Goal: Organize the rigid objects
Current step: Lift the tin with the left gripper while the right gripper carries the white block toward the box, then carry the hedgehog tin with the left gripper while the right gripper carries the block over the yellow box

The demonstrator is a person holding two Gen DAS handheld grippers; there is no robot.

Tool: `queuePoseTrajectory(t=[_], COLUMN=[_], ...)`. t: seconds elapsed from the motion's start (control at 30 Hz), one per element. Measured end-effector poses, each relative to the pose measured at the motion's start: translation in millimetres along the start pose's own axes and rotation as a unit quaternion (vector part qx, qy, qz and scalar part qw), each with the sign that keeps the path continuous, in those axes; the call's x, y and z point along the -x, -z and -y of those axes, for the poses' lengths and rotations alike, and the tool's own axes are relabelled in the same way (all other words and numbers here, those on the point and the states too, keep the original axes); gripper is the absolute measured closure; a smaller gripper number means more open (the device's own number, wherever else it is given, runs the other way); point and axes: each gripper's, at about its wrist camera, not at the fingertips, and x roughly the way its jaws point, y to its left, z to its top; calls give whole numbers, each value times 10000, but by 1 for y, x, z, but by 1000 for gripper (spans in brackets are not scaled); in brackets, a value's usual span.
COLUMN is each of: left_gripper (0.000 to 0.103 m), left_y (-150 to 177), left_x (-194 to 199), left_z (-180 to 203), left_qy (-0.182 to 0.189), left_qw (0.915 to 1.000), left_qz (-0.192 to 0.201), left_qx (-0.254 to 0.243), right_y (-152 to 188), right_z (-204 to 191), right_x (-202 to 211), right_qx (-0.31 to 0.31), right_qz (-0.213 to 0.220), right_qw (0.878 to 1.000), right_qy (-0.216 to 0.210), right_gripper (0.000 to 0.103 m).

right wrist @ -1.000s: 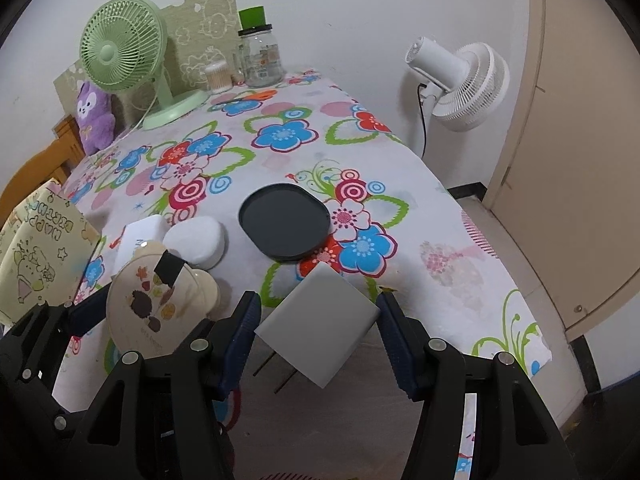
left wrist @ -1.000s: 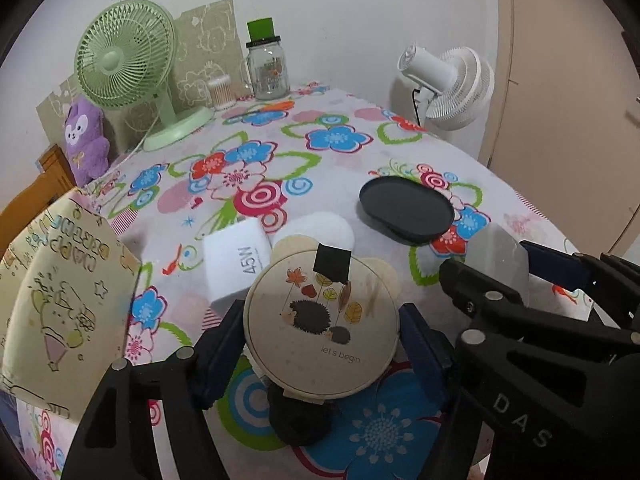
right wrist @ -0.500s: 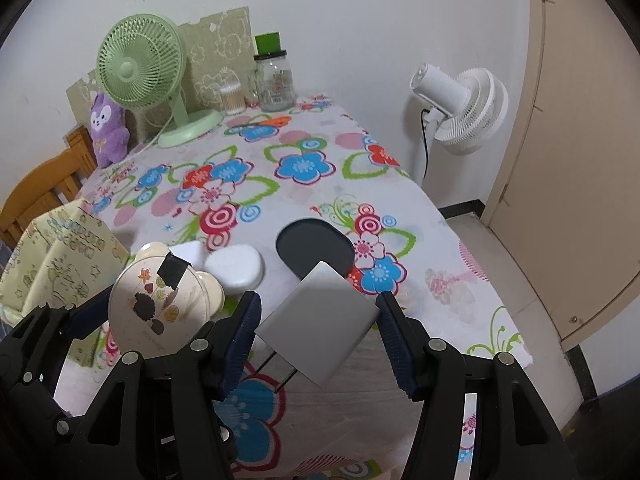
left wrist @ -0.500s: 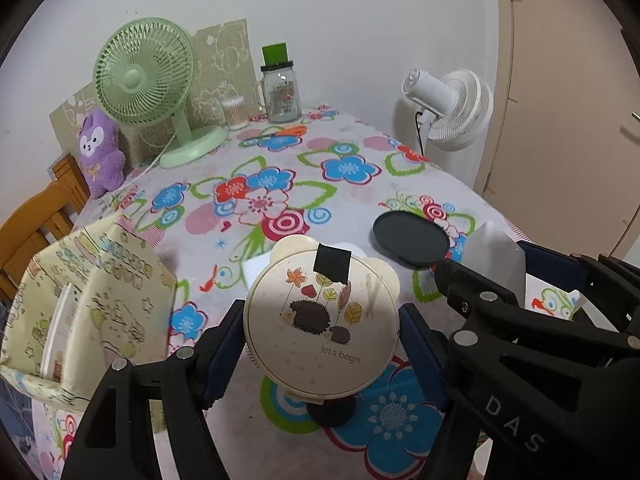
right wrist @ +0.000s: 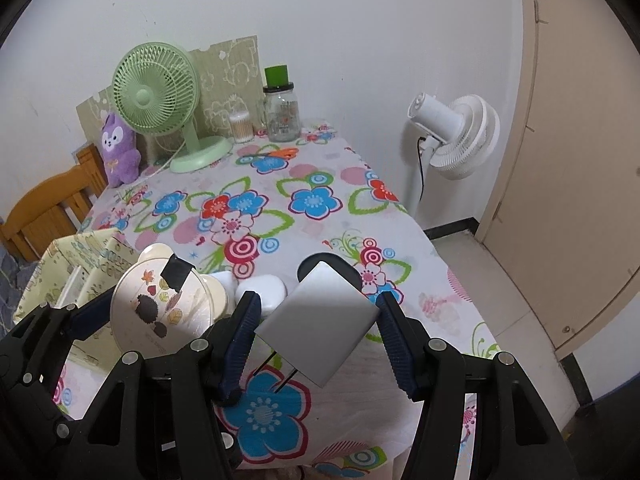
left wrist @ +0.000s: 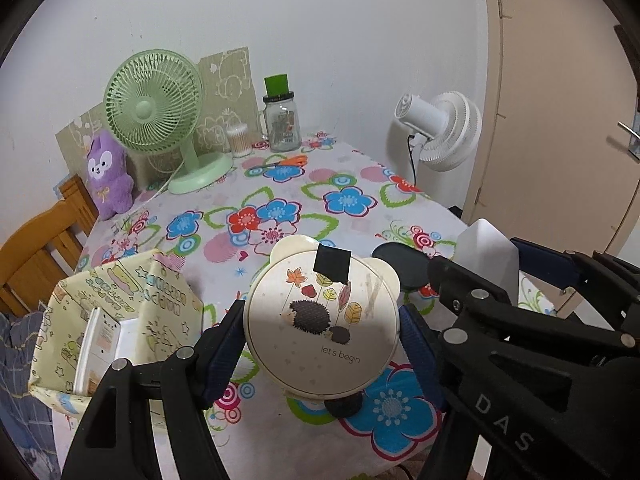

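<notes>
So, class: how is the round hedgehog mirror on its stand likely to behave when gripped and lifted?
The hedgehog mirror looks stiff: its disc keeps its shape between the left gripper jaws. The smooth rim may slip or swivel. Its small dark foot under a wide disc suggests it tips easily once set down.

A plain white wall (right wrist: 360,20) is seen behind the tabletop (right wrist: 328,236), which is covered by a cloth printed with bright flowers. A beige door (right wrist: 580,160) is set to the right, above a pale tiled floor (right wrist: 500,292) edged by a dark skirting strip. A white standing fan (right wrist: 456,136) is placed beside the tabletop, and a wooden chair (right wrist: 48,204) is drawn up at the left. Even, soft light is cast throughout.
</notes>
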Motion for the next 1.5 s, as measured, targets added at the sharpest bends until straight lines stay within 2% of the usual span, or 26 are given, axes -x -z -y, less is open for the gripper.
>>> queuePoseTrajectory(t=[0.23, 0.67, 1.5], left_gripper=[26, 26, 26], left_y=[-10, -17, -9], left_x=[19, 29, 25], left_z=[-9, -23, -86], left_qy=[36, 48, -48], left_qw=[9999, 9999, 9999], left_qz=[102, 79, 13], left_qx=[-60, -57, -131], right_y=[-11, -24, -29], right_z=[-9, -27, -90], right_x=[18, 32, 17], right_qx=[23, 163, 105], right_qz=[91, 116, -11], right_qw=[10000, 9998, 9999], right_qy=[11, -11, -128], right_gripper=[41, 41, 41])
